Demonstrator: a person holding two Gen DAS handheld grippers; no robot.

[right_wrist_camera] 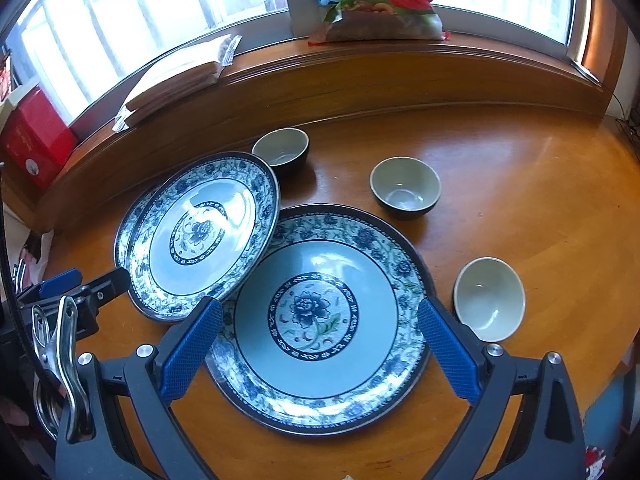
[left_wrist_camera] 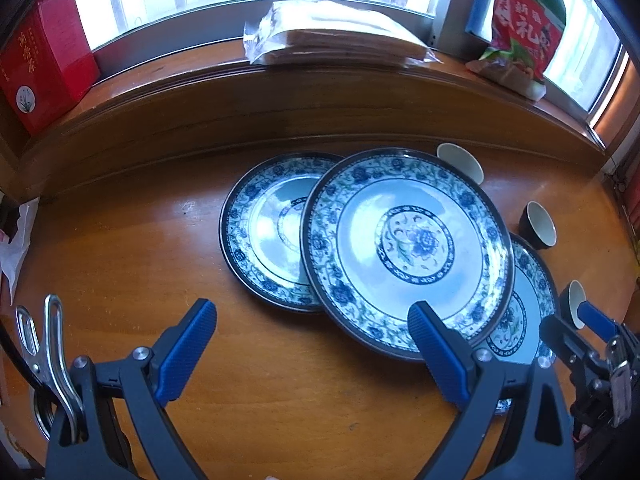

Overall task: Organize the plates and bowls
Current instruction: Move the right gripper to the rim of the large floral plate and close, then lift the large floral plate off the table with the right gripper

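Plates overlap: the tilted plate (left_wrist_camera: 408,248) leans on the near plate (right_wrist_camera: 320,320); both grippers gape empty, so a nudge could slide it off.

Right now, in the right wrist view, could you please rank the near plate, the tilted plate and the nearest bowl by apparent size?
1. Near plate, partly because it is closest.
2. Tilted plate.
3. Nearest bowl.
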